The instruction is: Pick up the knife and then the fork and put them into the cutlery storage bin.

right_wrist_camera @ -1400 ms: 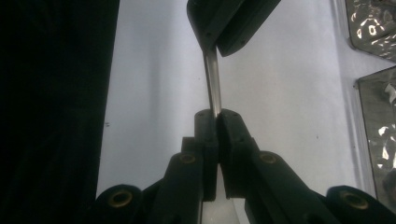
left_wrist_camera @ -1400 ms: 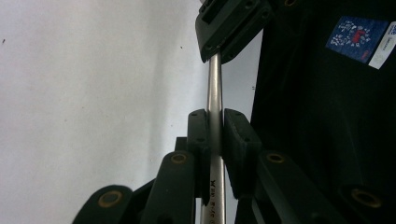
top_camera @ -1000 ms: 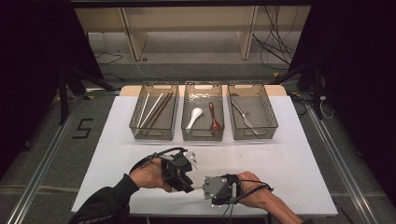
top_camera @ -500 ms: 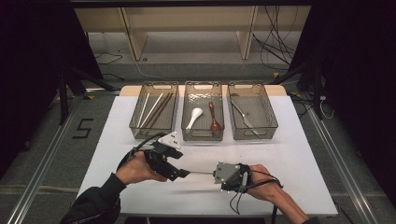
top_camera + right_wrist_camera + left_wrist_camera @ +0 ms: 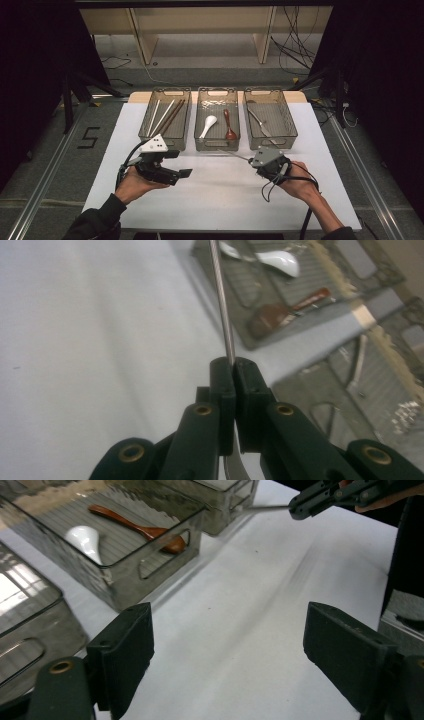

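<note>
High view: spoons (image 5: 218, 126) in middle bin (image 5: 216, 144)

The thin metal utensil (image 5: 221, 305) runs off the top edge — its working end stays unseen, kind unclear.

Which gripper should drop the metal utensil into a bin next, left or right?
Right. The right gripper is shut on the metal utensil, just in front of the bins. The left gripper has just opened and holds nothing.
</note>
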